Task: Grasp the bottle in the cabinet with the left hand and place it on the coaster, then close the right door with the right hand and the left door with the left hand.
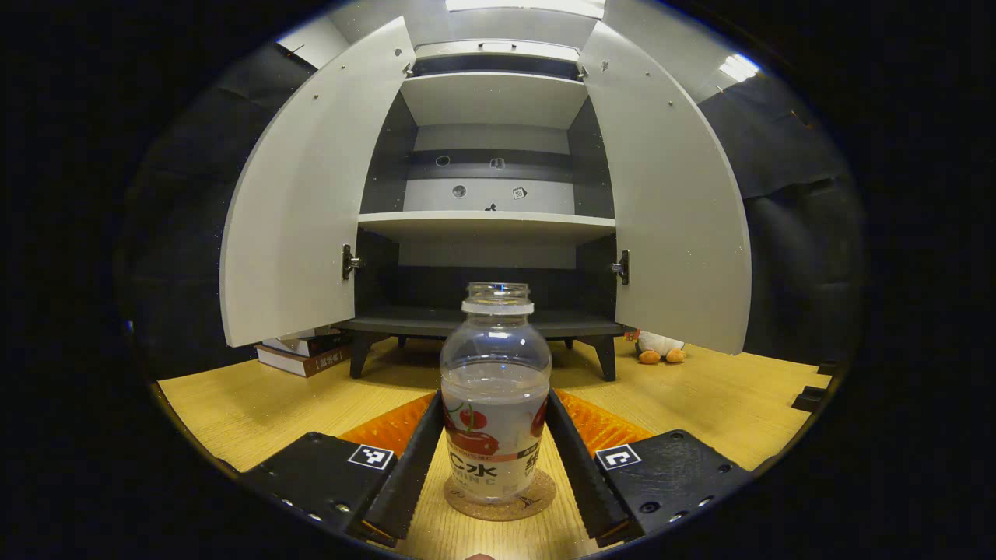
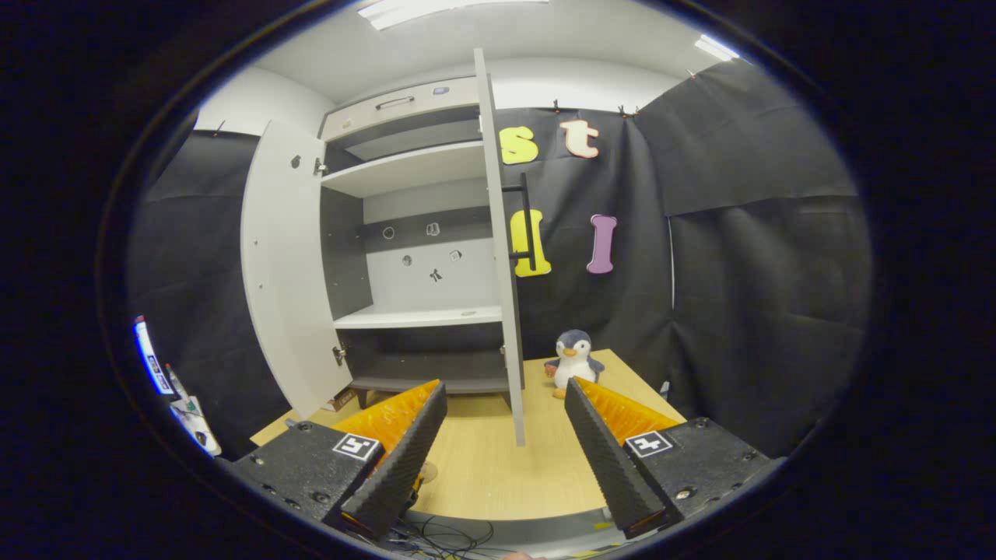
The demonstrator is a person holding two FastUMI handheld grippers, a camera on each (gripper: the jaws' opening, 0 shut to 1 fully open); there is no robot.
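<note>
The bottle [image 1: 496,404] stands upright on the round cork coaster [image 1: 500,498] on the worktop [image 1: 257,404], in front of the cabinet [image 1: 490,225]. It is clear, has no cap on, and is about half full of water.

The left gripper [image 1: 496,447] has a jaw on each side of the bottle. The jaws sit very close to it, maybe touching. I cannot tell if they squeeze it or have let go.

So the first job looks done or almost done: the bottle is on the coaster. What is left is letting go of it if that is not done, and then shutting both doors. The left door [image 1: 303,202] and the right door [image 1: 669,202] are both wide open. The shelves inside look bare.

The right gripper [image 2: 504,435] hangs over the worktop with its jaws wide and nothing in them. The right door's edge is straight ahead of it. I think it closes that door next.

The bottle label has red cherries and big letters like "C" with a sign for water. The smaller words are too tiny to read.

A toy penguin [image 2: 574,354] sits by the cabinet, and some books [image 1: 307,351] lie on the other side.
</note>
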